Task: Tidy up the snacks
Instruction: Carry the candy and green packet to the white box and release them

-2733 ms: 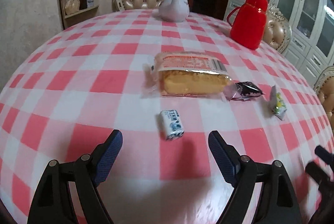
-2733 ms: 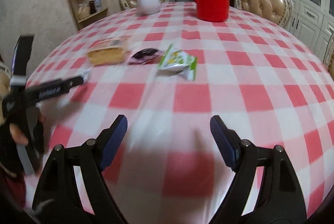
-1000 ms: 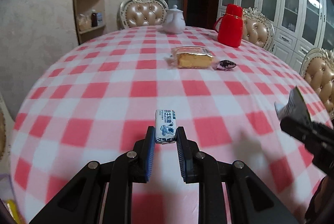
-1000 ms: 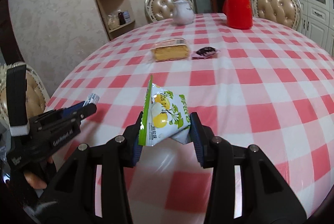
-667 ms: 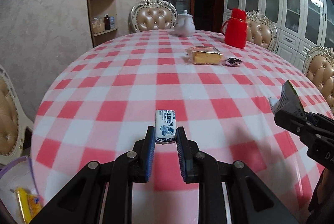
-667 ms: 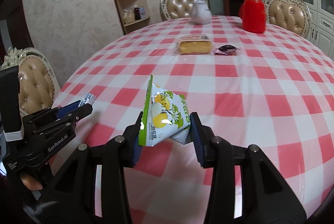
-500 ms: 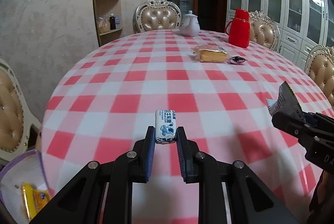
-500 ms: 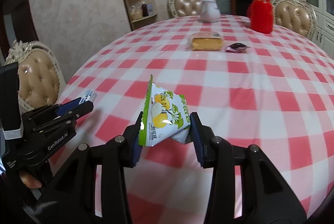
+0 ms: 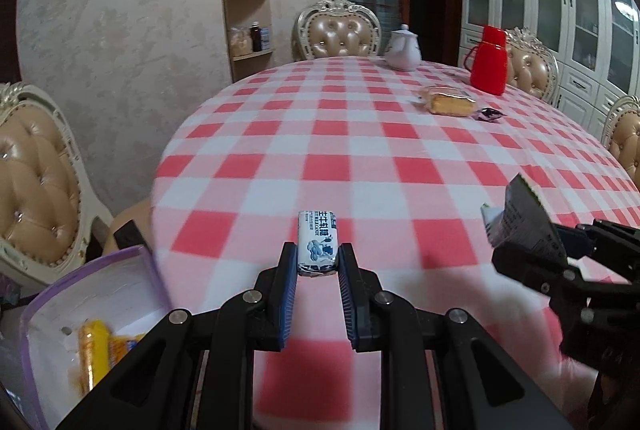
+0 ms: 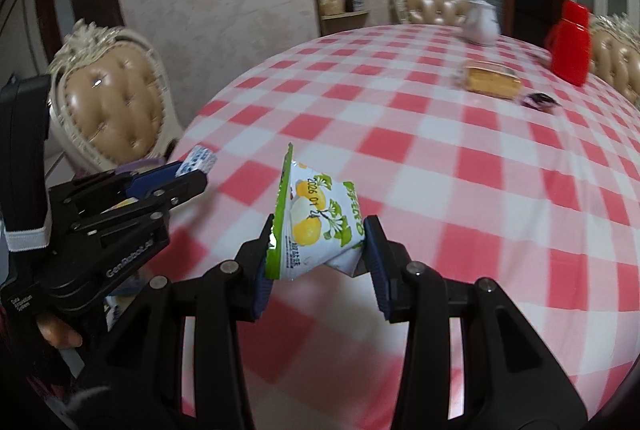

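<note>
My left gripper (image 9: 318, 262) is shut on a small blue-and-white milk candy (image 9: 317, 245), held above the near edge of the red-checked table (image 9: 360, 133). My right gripper (image 10: 318, 250) is shut on a green-and-white lemon snack packet (image 10: 316, 226). In the left wrist view the right gripper (image 9: 532, 250) shows at the right with the packet's back (image 9: 520, 218). In the right wrist view the left gripper (image 10: 192, 175) shows at the left with the candy (image 10: 197, 158). A wrapped yellow cake (image 9: 450, 102) and a dark small wrapper (image 9: 489, 114) lie far back on the table.
A purple-rimmed white box (image 9: 80, 314) with yellow snacks inside sits low at the left, off the table's edge. A padded chair (image 9: 36, 181) stands at the left. A white teapot (image 9: 404, 49) and a red thermos (image 9: 489, 61) stand at the far side.
Both grippers have drawn back toward the table's near-left edge with their snacks still held. The purple box has come further into view at the lower left, and the far items look smaller.
</note>
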